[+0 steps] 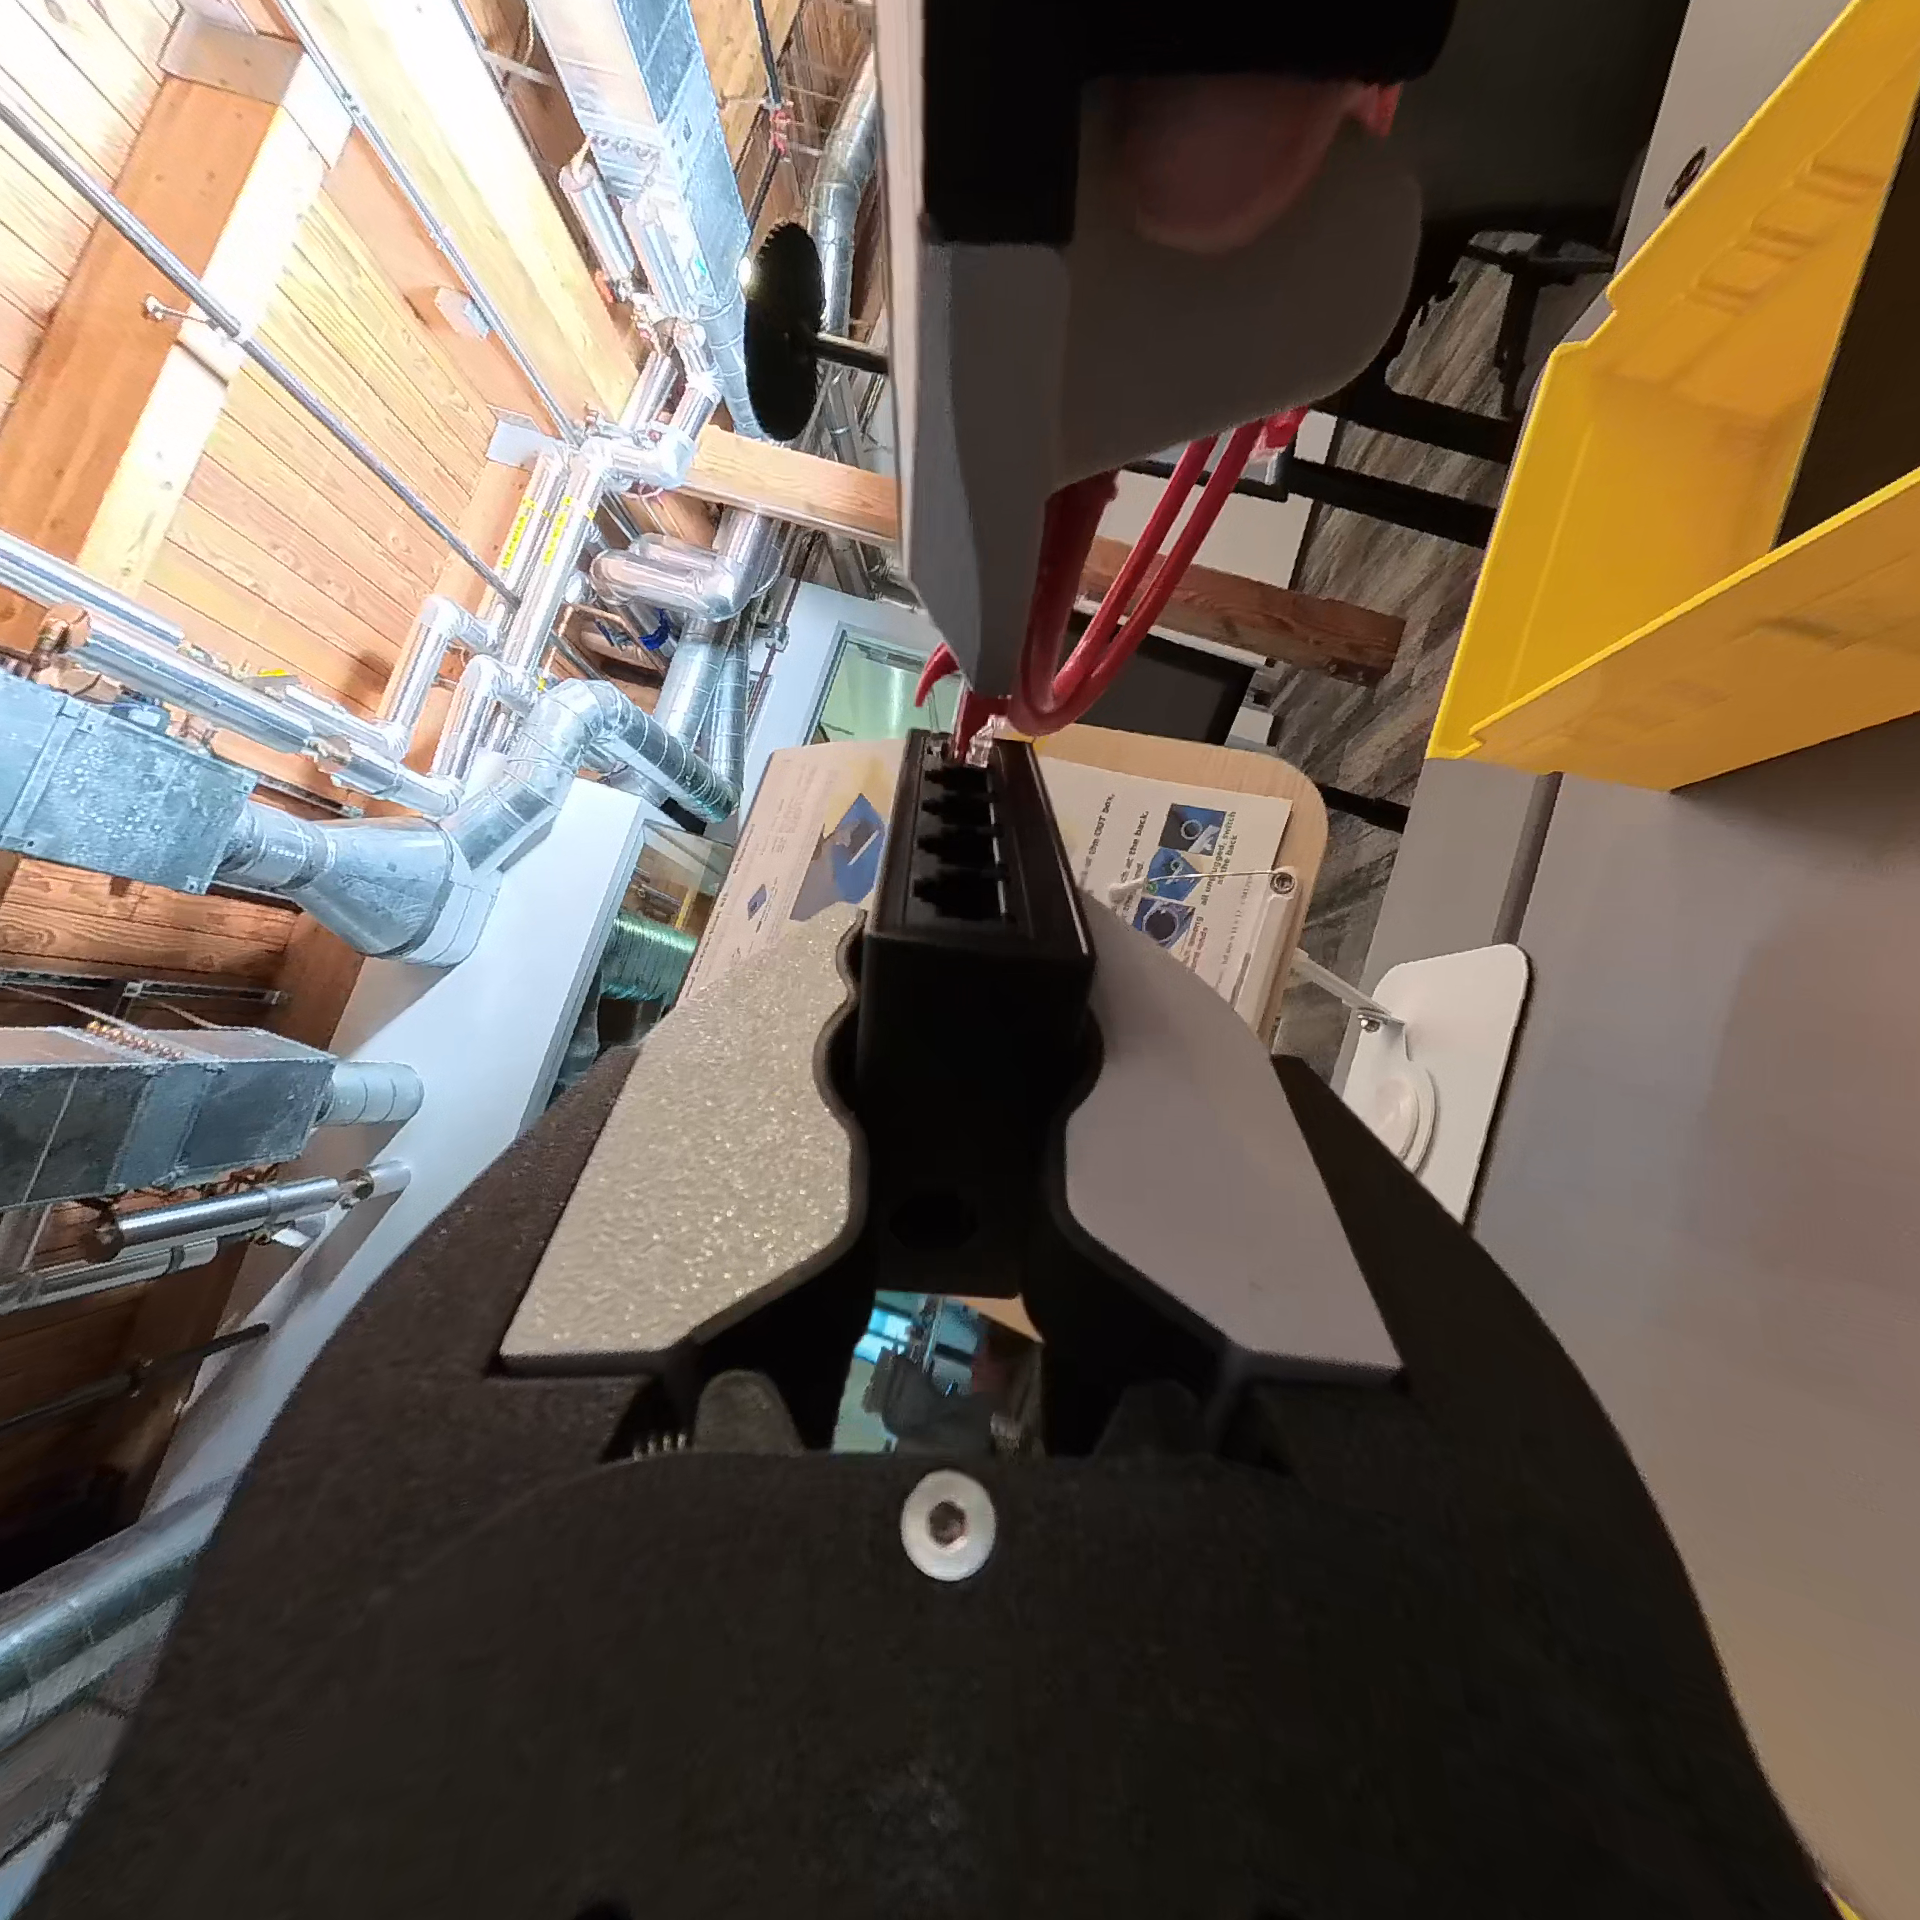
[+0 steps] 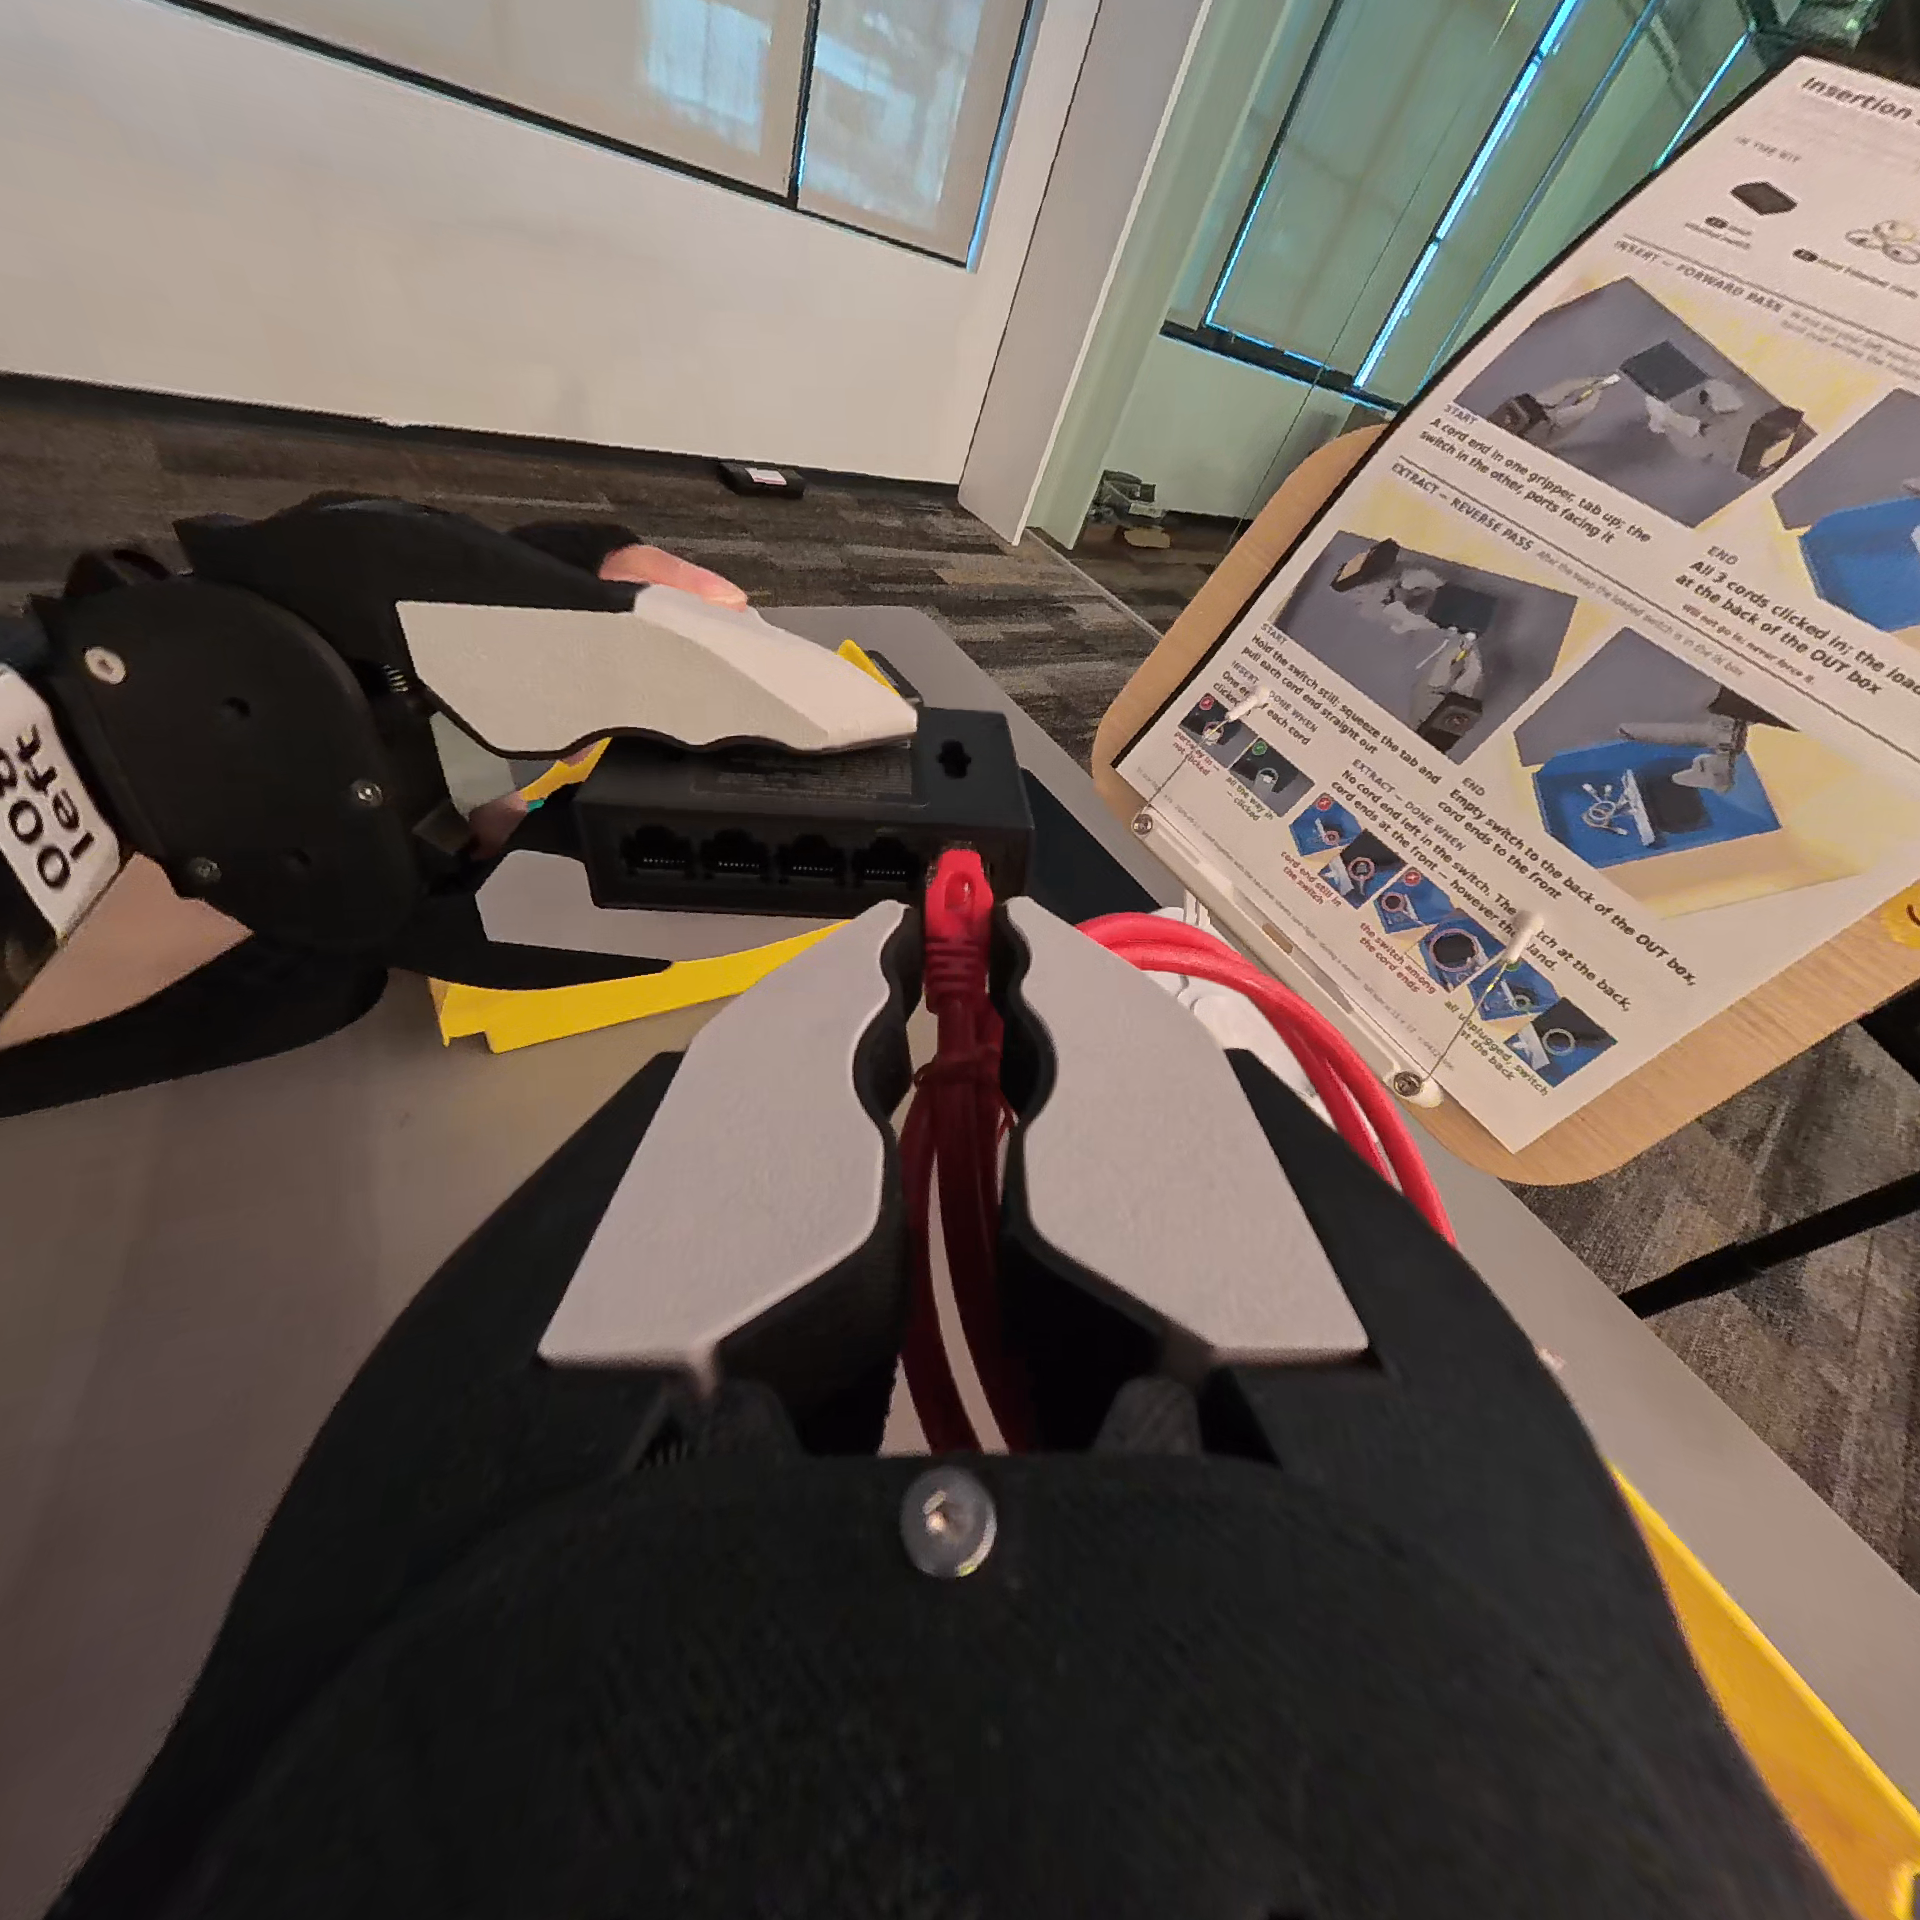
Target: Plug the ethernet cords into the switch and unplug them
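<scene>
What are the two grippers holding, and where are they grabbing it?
The left gripper clamps the black switch across its flat top and bottom. The right gripper pinches the red cord just behind its plug, at the end port.

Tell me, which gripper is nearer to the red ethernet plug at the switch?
Right. The right gripper grips the red ethernet cord just behind its plug. The left gripper clamps the black switch at the far end from that port.

Black switch (image 2: pixel 800 821), red ethernet cord (image 2: pixel 956 956), grey fingers (image 2: pixel 748 1143) on black gripper bodies, yellow bin (image 1: pixel 1704 436), grey table (image 2: pixel 208 1195), speckled dark carpet (image 2: pixel 935 551)
</scene>
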Motion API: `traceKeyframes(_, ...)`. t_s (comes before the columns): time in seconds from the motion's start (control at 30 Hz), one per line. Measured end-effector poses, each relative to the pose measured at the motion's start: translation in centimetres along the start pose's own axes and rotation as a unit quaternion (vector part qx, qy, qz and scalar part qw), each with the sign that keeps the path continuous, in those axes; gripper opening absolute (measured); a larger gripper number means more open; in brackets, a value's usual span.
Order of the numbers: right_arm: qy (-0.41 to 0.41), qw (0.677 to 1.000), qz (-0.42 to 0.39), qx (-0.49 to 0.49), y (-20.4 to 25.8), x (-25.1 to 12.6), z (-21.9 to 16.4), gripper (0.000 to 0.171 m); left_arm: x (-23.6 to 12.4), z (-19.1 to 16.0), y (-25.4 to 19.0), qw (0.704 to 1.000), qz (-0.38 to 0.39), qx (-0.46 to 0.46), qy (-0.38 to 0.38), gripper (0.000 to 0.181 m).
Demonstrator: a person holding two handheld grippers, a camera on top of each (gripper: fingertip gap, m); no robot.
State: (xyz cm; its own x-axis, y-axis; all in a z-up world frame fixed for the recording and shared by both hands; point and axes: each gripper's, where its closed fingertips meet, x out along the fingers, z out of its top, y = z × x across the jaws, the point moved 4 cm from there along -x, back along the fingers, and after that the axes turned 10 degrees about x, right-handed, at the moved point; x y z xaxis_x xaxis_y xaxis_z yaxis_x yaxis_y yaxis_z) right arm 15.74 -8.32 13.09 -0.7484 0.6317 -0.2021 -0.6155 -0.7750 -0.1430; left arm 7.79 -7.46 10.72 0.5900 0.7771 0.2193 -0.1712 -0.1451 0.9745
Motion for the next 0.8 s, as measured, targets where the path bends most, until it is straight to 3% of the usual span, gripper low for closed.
traceKeyframes(0.37,0.011,1.0,0.021,-0.009,0.2,-0.7,0.1,0.014,-0.4,0.8,0.2,0.999,-0.005,-0.029,-0.039,0.031)
traceKeyframes(0.8,-0.08,0.997,-0.002,-0.023,0.8,-0.6,1.5,0.014,-0.7,0.7,2.4,0.994,0.014,-0.107,-0.024,0.047)
